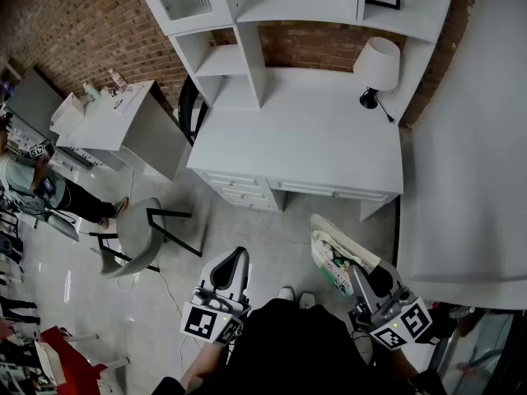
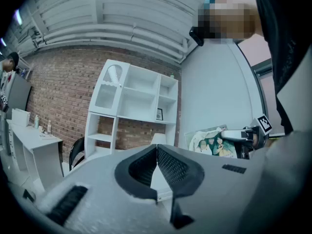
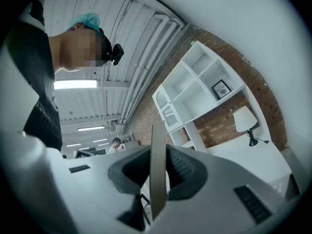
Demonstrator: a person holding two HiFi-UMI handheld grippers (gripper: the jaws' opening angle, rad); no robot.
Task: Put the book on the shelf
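Book (image 1: 333,249) clamped edge-on in right gripper (image 3: 158,155), left gripper (image 2: 156,152) closed and empty, white desk (image 1: 305,138) and shelf (image 1: 239,64) ahead

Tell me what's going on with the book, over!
Left gripper shut, empty. Right gripper shut on thin picture-cover book, not yet at the white shelf unit over the white desk. Grey chair off left, not blocking.

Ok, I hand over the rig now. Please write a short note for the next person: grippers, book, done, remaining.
Left gripper: shut, empty.
Right gripper: shut on the book, which stands edge-on between its jaws.
Shelf unit: on the white desk ahead, some way off.
Done: the book is in hand.
Left: step closer, set the book on a shelf, release.
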